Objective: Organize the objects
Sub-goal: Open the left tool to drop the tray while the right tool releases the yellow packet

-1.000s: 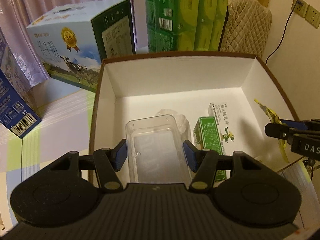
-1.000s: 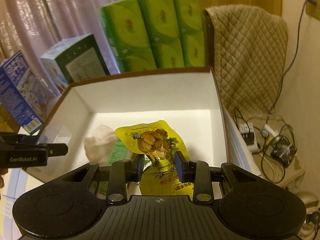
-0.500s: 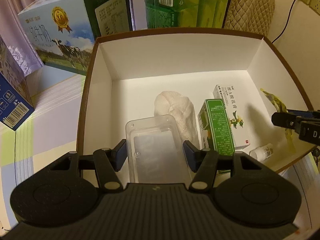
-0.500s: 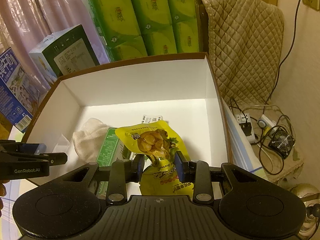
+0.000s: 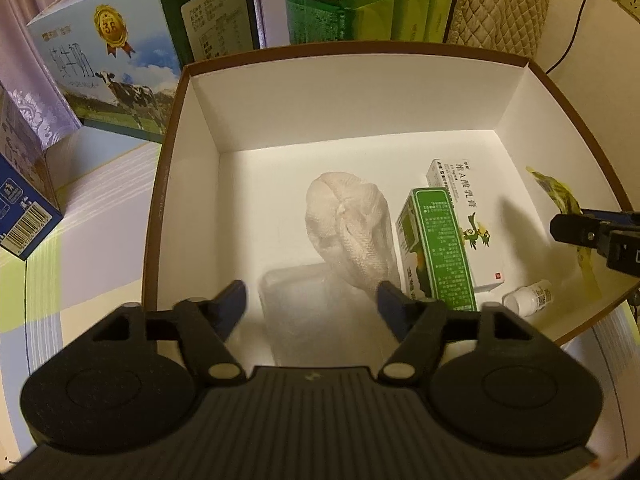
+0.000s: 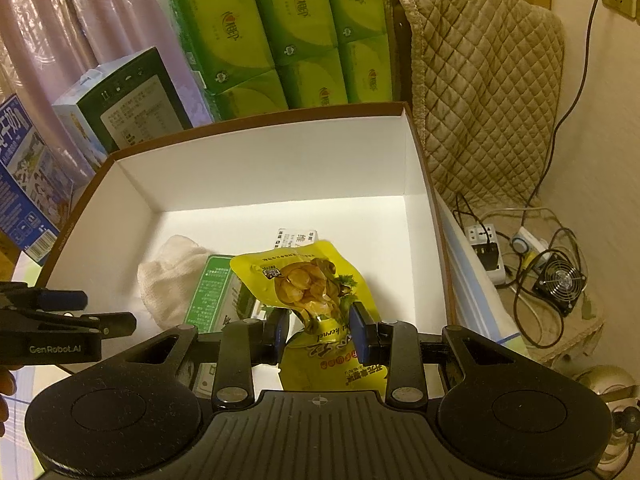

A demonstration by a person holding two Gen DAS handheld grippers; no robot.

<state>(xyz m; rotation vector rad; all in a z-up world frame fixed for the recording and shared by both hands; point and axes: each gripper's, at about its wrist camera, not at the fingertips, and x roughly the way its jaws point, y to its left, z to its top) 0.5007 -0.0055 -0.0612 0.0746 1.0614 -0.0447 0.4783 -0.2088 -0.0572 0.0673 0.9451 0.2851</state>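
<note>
left gripper, low centre of its frame: jaws spread wide, nothing held. clear plastic tray lies between the open fingers on the box floor, blurred, apparently released and not touching them. right gripper, lower centre: clenched on the yellow snack pouch, held upright above the white box near its right wall. already inside: cloth bundle, green carton, white carton, small bottle. step in hand: loading the box. judged next: lower the pouch into the bare floor at right, then release.
</note>
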